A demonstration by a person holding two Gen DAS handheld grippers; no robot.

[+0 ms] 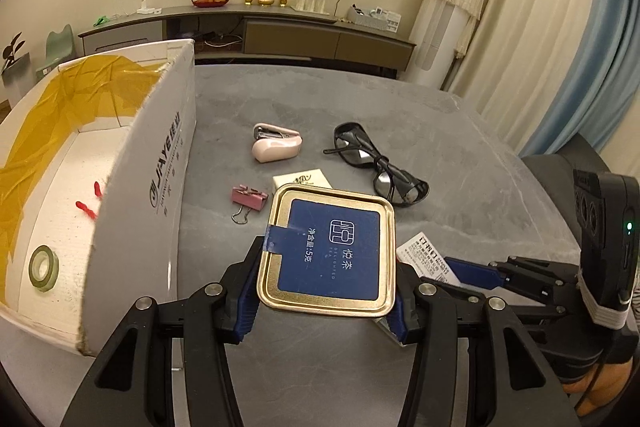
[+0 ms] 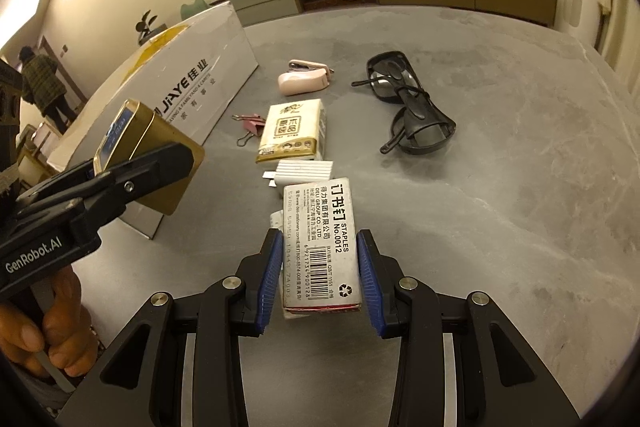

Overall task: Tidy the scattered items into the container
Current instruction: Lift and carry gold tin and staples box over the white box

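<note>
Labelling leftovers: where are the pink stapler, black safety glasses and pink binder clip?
pink stapler (image 1: 276, 147), left wrist view, its body.
black safety glasses (image 2: 412, 103), right wrist view, folded arms.
pink binder clip (image 1: 249, 197), left wrist view, clip body.

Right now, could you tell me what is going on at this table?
A person is tidying items into the white box. The left gripper holds a gold tea tin lifted beside it. The right gripper straddles a staples box, jaws open. A stapler, glasses and binder clip wait on the table.

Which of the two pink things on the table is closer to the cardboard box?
The pink binder clip, with wire handles; the pink stapler lies farther from the cardboard box.
</note>
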